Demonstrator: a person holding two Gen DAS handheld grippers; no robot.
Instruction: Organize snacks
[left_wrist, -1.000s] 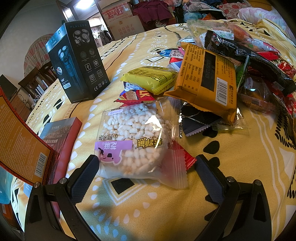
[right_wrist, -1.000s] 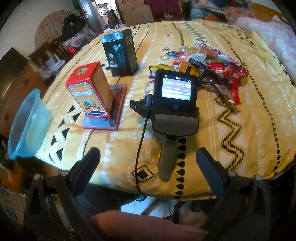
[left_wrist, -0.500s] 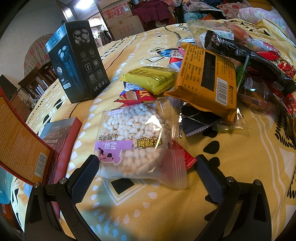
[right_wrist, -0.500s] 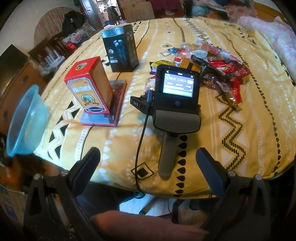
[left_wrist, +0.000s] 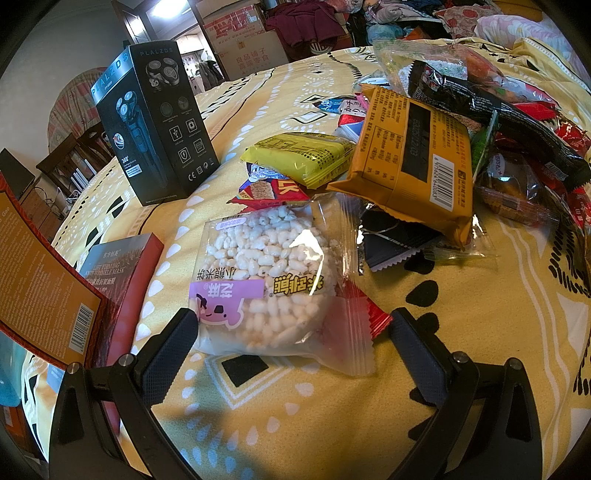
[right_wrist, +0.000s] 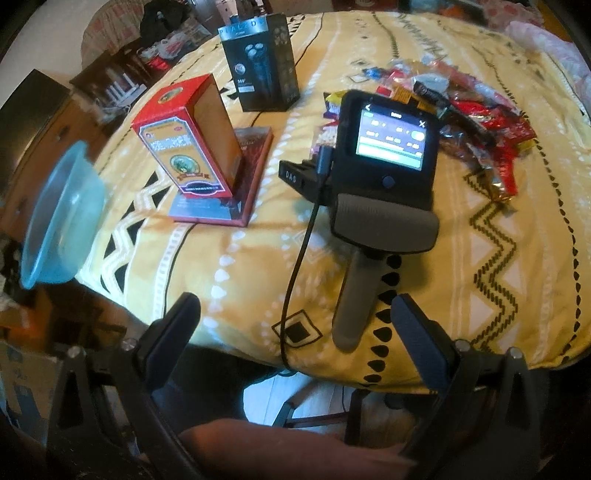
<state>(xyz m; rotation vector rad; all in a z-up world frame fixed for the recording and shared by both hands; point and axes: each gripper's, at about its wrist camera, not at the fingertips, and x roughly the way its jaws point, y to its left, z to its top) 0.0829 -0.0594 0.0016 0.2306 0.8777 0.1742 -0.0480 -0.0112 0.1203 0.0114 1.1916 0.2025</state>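
- On the yellow tablecloth, left gripper spread wide, flanking the puffed-rice pack, left fingertip touching its wrapper.
- Beyond, orange packet atop the snack pile.
- Off the table edge, right gripper spread wide, empty.

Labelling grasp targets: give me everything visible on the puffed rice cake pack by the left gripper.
The puffed rice cake pack is a clear, glossy plastic wrapper around a round white puffed-rice disc, with a purple cartoon label and yellow lettering. It lies flat on the yellow tablecloth, sealed, overlapping a red wrapper, between the open left gripper fingers.
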